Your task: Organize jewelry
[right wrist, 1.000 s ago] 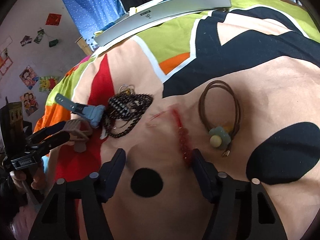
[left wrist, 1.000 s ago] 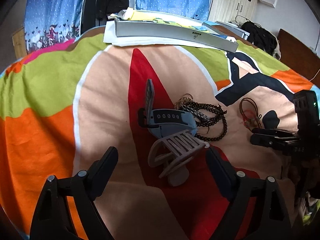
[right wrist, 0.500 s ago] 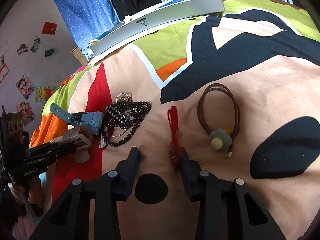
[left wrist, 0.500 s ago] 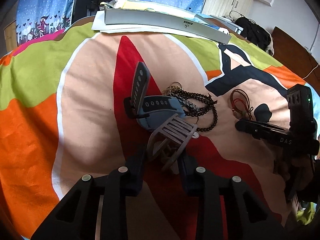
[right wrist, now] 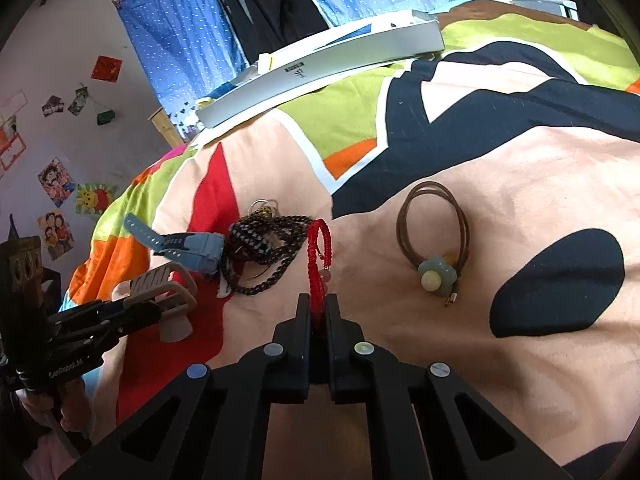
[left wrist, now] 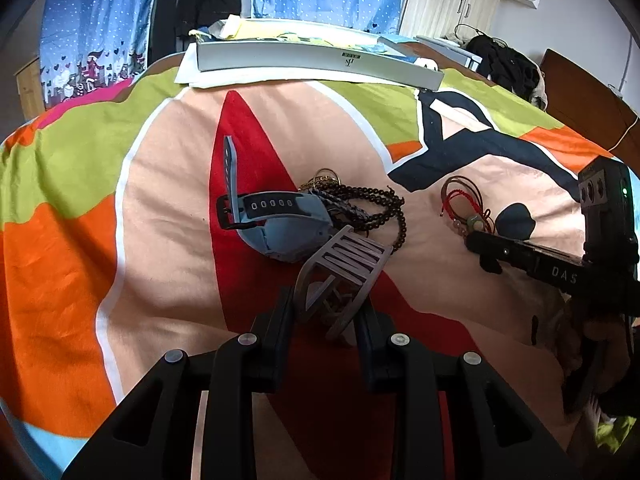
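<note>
While the left hand-held gripper (left wrist: 326, 312) clamps the hair claw (left wrist: 340, 276), the right (right wrist: 319, 312) pinches the red bracelet (right wrist: 318, 256).

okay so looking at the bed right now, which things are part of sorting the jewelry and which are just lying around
Jewelry job: hair claw in left gripper; red bracelet in right gripper; dark bead strands; brown cord with flower charm; blue watch.

Lying about: grey box; black clothes.

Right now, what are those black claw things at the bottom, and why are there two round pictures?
They are grabber tools, one in each of a person's hands, each carrying a camera, so there are two pictures. The left gripper pinches a grey-brown hair claw. The right gripper pinches a red bracelet. On the colourful blanket lie a blue-grey watch, dark bead strings, and a brown cord with a flower charm. A long silver box sits further back.
</note>
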`<state>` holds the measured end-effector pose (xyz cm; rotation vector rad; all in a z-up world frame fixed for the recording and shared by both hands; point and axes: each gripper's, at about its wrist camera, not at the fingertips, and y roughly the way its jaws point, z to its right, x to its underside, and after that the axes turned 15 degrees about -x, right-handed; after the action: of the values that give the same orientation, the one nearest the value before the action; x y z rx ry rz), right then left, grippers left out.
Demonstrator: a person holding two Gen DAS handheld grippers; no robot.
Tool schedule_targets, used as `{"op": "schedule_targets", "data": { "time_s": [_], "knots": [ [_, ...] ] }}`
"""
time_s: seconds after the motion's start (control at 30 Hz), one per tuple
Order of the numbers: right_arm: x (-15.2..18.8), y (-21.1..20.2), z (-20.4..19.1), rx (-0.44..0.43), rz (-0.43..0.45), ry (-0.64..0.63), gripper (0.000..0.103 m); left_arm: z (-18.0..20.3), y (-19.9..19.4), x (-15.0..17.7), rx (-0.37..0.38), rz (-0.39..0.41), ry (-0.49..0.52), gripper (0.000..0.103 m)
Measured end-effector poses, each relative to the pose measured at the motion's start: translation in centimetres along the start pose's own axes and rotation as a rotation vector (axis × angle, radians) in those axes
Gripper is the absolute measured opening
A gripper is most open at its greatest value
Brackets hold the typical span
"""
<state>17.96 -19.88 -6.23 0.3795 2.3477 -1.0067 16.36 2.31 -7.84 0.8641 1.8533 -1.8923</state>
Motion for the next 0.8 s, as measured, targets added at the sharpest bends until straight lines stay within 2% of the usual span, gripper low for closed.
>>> {"op": "schedule_targets", "data": {
  "time_s": [0.3,0.47,0.6,0.8],
  "knots": [
    [-0.1,-1.2,-1.8,-0.061,0.007,-0.081,0.006,0.6,-2.5,-0.8,0.004,0.055,-0.103,0.024],
    [-2.5,-1.8,-1.9,-0.087,0.038,-0.111,0.006,1.3,-2.8,-2.9,0.011,0.070,-0.184,0.024],
    [-7.4,-2.8,-1.2,-0.090,0.095,-0.164,0.006,2.0,-2.4,-6.6,0.044,0.093,-0.266,0.024],
    [-16.1,-3.5,0.8,-0.060,0.184,-0.229,0.006,3.6,-1.5,-15.3,0.065,0.181,-0.337,0.024]
  ]
}}
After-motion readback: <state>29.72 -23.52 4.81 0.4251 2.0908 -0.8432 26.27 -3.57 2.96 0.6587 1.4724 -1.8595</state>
